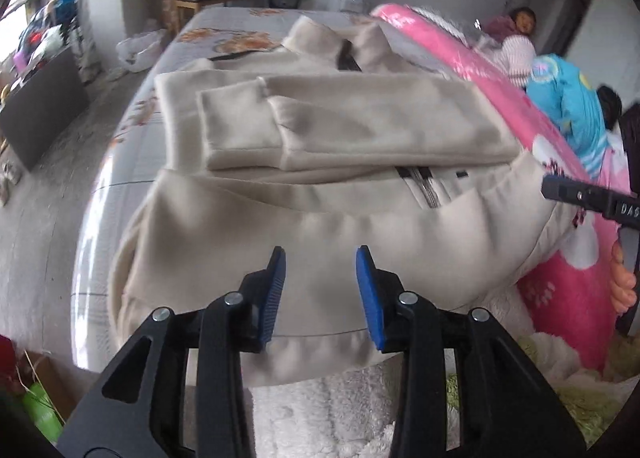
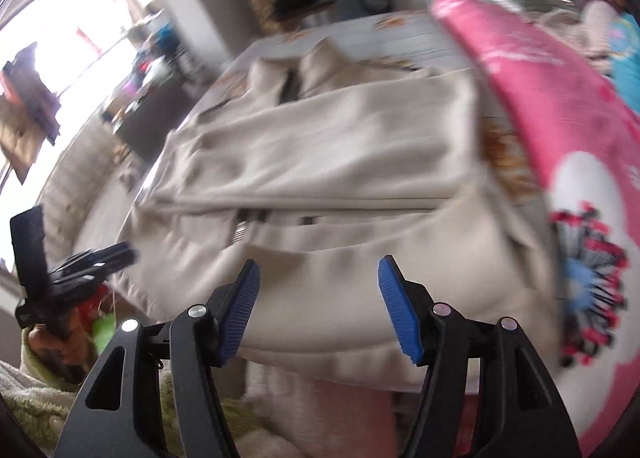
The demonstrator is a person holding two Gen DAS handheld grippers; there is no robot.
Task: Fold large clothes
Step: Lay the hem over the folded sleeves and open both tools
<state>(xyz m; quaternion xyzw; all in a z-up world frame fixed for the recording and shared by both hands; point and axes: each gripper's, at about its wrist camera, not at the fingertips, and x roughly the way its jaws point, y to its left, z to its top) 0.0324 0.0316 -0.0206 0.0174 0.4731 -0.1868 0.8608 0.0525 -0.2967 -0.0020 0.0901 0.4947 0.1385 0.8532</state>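
A large beige zip jacket (image 1: 320, 178) lies on the bed, collar at the far end, both sleeves folded across its chest. Its hem bulges up toward me. It also shows in the blurred right wrist view (image 2: 340, 178). My left gripper (image 1: 321, 258) is open and empty, its blue pads just above the hem's left part. My right gripper (image 2: 319, 270) is open wide and empty over the hem's right part. The right gripper also shows at the right edge of the left wrist view (image 1: 548, 186), and the left gripper shows at the left of the right wrist view (image 2: 132, 252).
A pink quilt (image 1: 500, 70) lies along the bed's right side, with a child (image 1: 520, 38) beyond it. The grey patterned bedsheet (image 1: 224, 22) stretches behind the jacket. A fluffy white blanket (image 1: 320, 410) lies at the near edge. A dark box (image 1: 40, 106) stands on the floor at left.
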